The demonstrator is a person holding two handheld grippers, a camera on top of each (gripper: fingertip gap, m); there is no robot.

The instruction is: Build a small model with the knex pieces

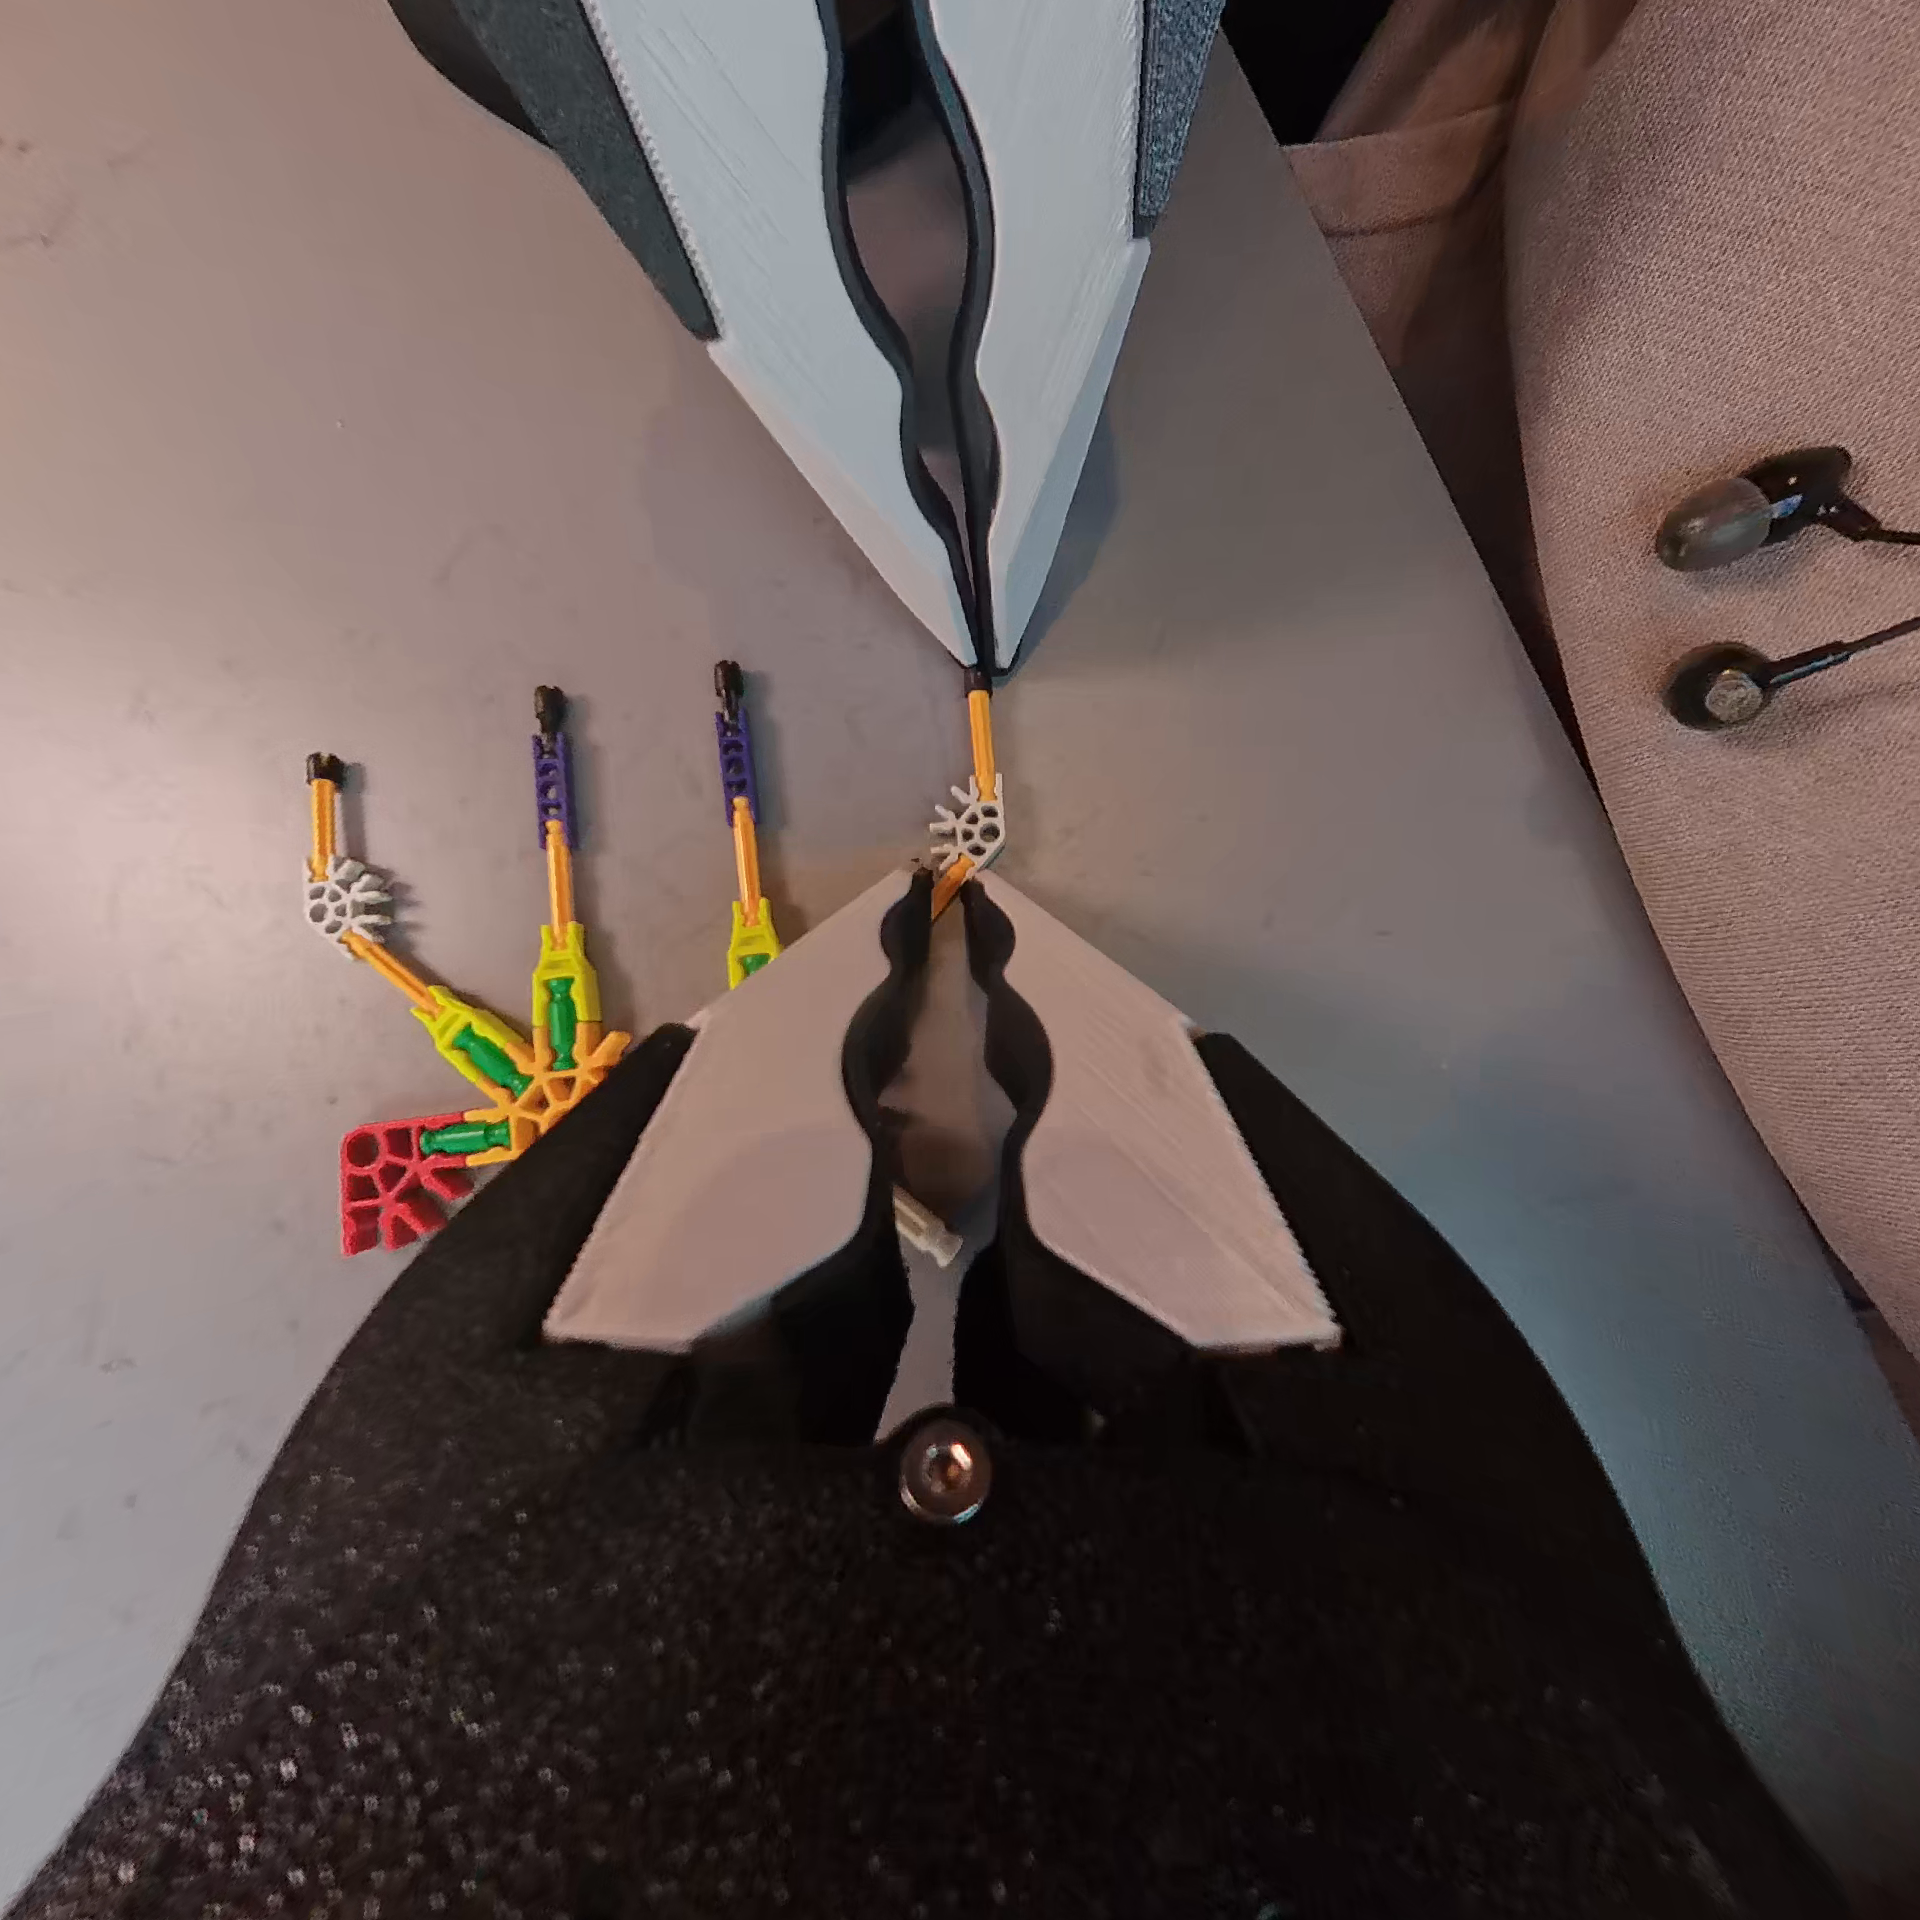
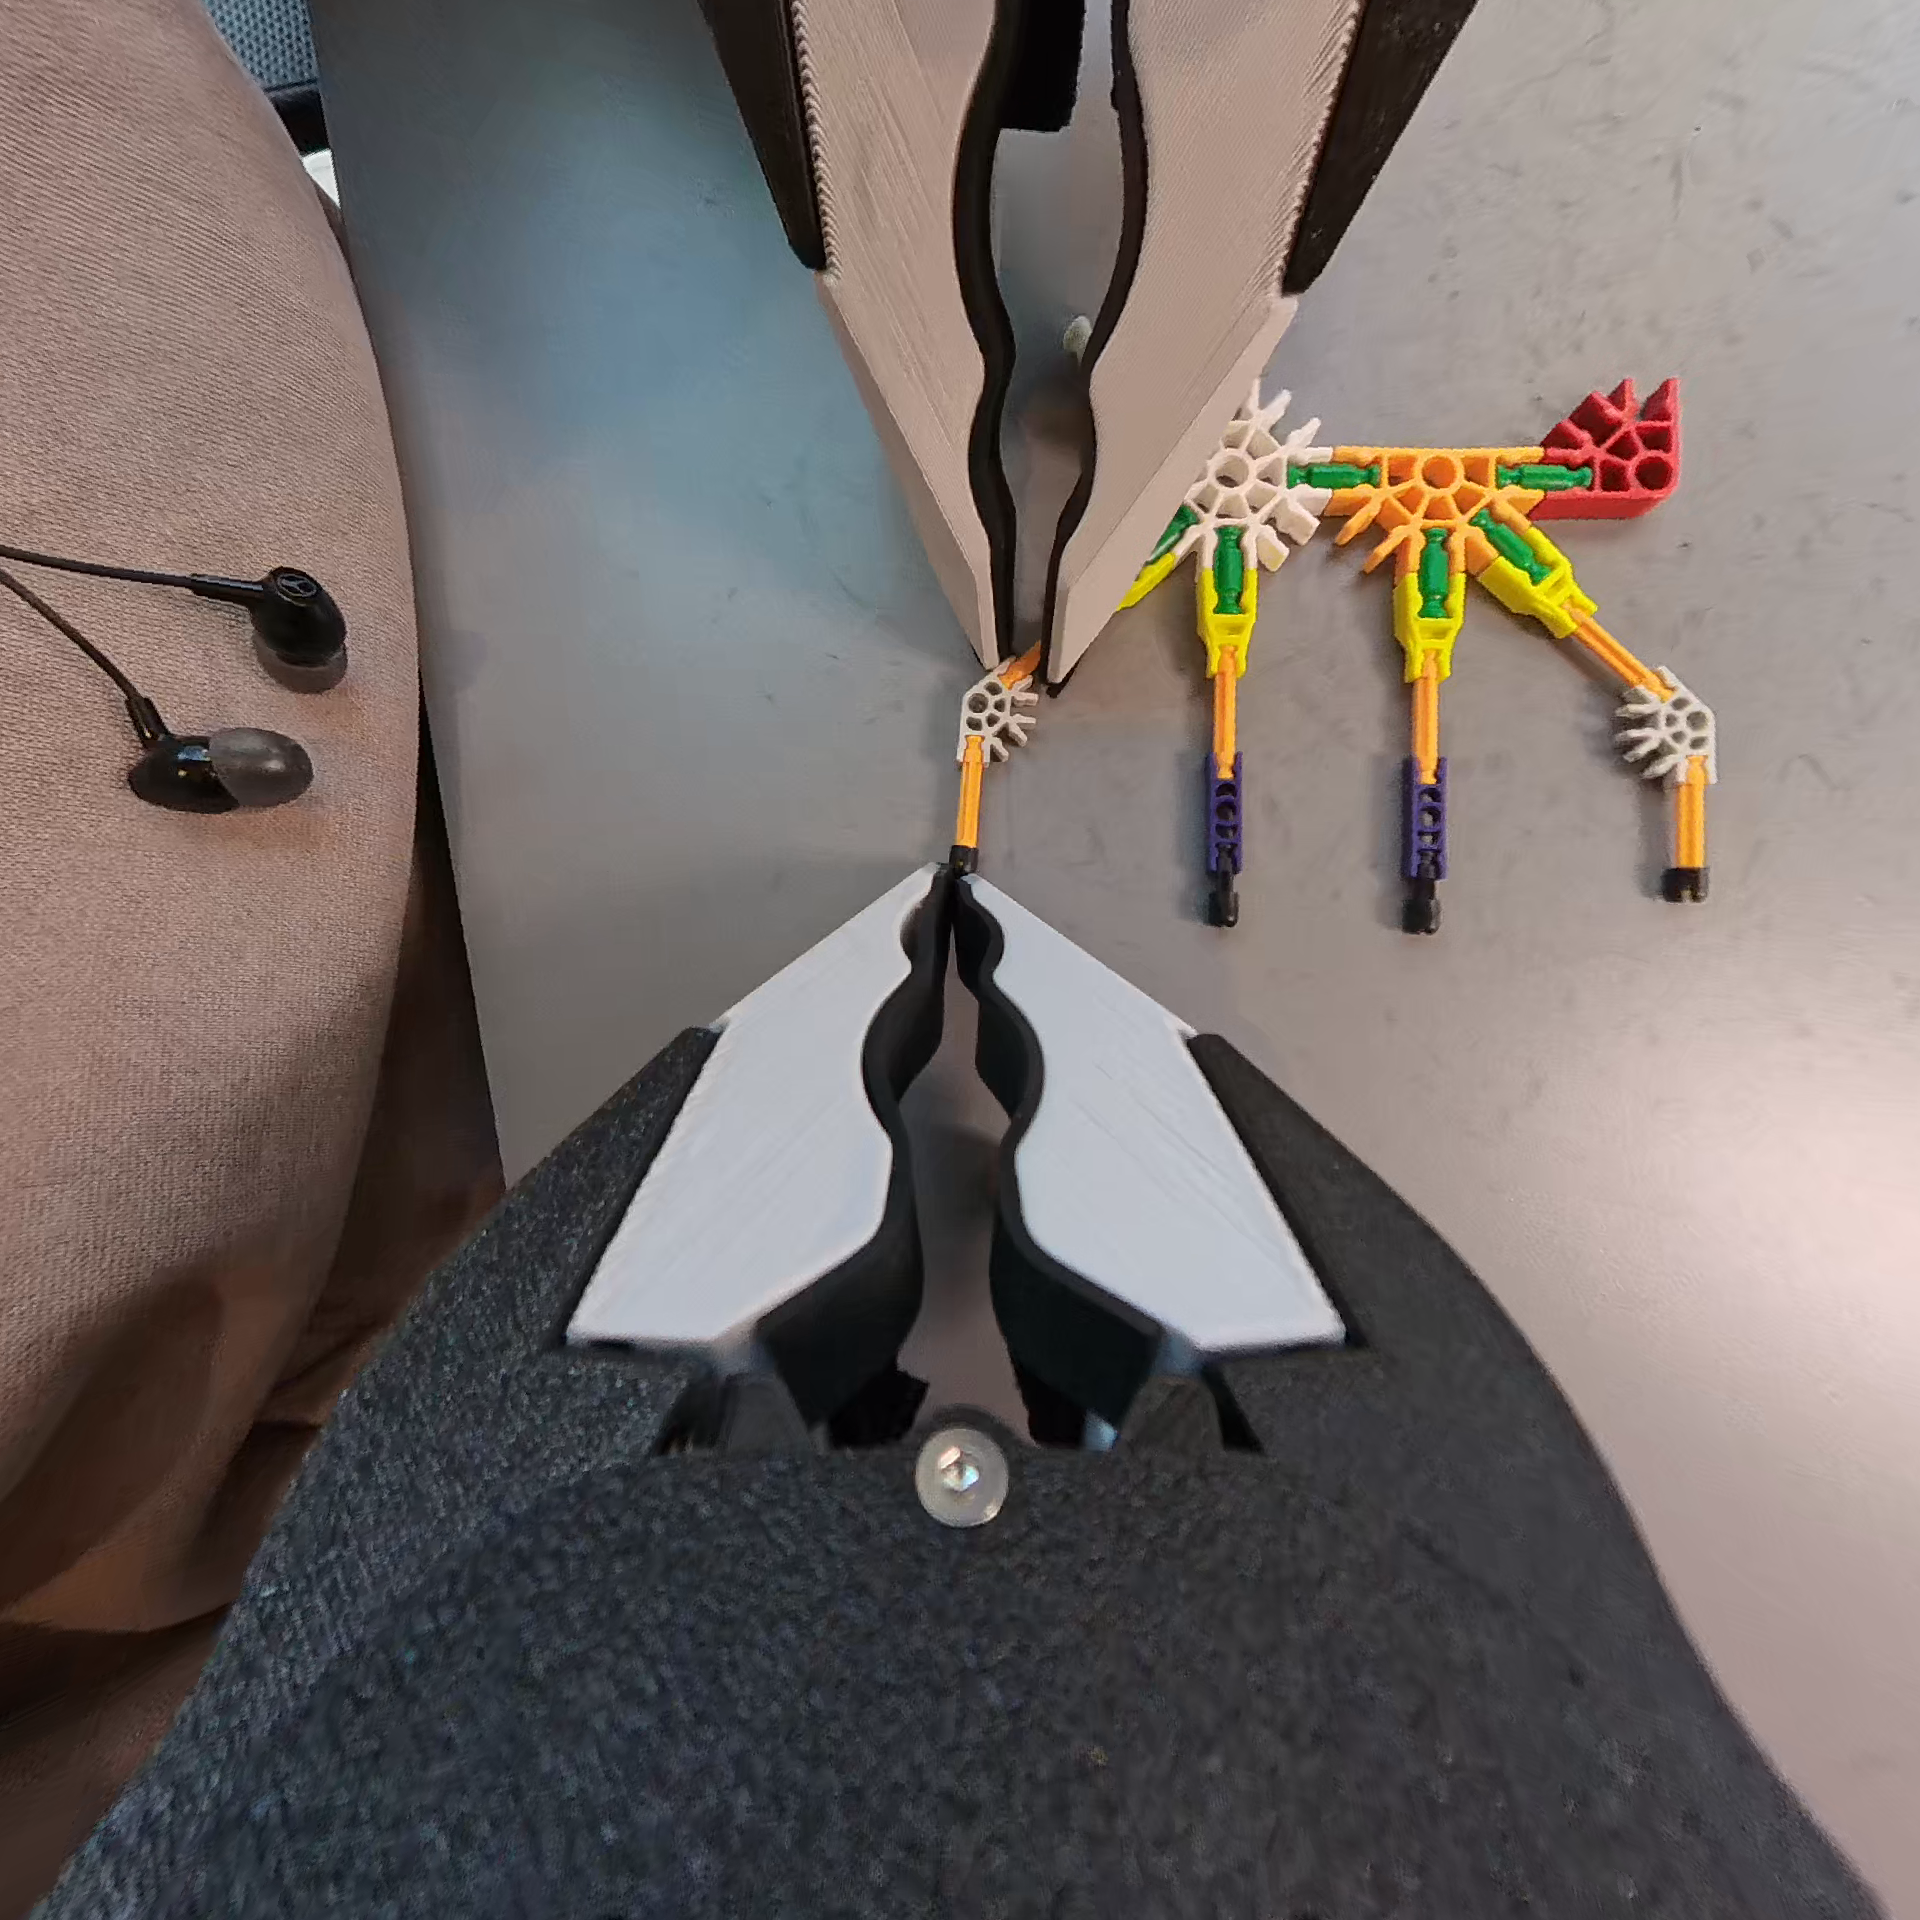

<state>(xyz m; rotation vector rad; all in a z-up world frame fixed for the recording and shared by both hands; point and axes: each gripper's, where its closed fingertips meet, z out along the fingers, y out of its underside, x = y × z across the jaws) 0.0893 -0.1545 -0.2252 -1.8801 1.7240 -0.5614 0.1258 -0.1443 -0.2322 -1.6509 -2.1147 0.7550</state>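
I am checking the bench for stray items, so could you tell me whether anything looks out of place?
A pair of black earbuds lies on brown cloth beside the grey table, unrelated to the colourful rod-and-connector model there. Nothing looks spilled or broken.

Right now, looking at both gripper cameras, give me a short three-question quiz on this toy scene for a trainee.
1. True or false: the left gripper is shut on an orange rod of the toy figure.
2. Which colour is the black-capped rod pinched by the right gripper? A green, B orange, C purple.
3. Fill in: the grey connector between the two grippers lies near the table's ____ .

Key: 1 true. 2 B. 3 edge, beside the tan fabric bearing black earphones.
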